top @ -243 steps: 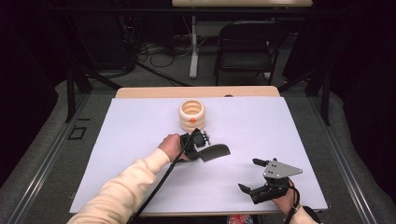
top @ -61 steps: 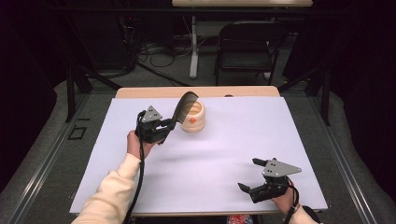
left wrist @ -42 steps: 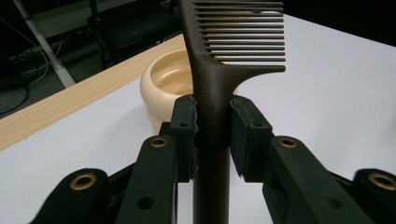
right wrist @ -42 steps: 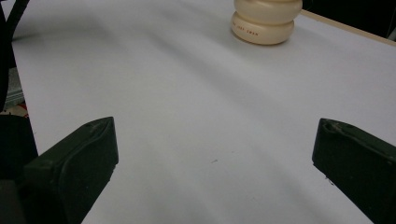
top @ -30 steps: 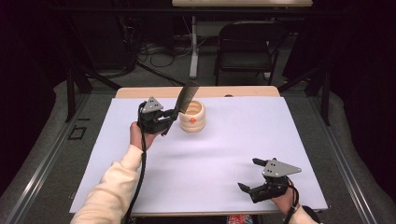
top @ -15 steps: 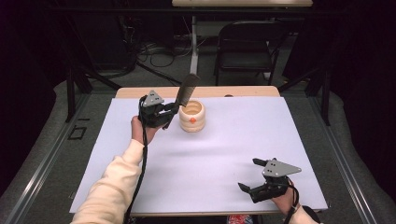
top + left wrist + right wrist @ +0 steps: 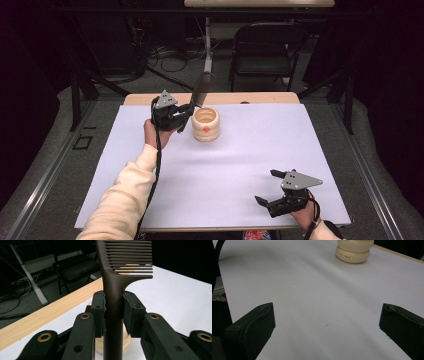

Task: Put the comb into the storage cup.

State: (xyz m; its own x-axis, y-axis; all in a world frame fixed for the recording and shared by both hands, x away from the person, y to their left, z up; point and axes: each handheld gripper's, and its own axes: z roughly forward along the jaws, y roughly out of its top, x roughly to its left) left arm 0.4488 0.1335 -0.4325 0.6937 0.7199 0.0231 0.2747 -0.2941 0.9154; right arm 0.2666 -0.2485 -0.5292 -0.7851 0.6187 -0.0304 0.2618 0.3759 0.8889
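Note:
A dark brown comb [image 7: 201,90] [image 7: 117,282] stands nearly upright, teeth end up, with my left gripper [image 7: 184,116] [image 7: 113,307] shut on its handle. It is held just left of a cream ribbed holder [image 7: 206,123] [image 7: 355,250] with an orange dot, at the back of the white table [image 7: 220,165]. The holder's base shows behind the comb's handle in the left gripper view. My right gripper [image 7: 266,187] [image 7: 325,322] rests open near the front right of the table, with nothing between its fingers.
A wooden strip [image 7: 260,98] runs along the table's far edge. Behind it are a black folding chair [image 7: 262,45], cables on the floor and a dark stand. The white surface between the holder and my right gripper is bare.
My left gripper carried the comb from the table's middle to the back left beside the holder, tilting it from lying flat to nearly upright. The right gripper has stayed put.

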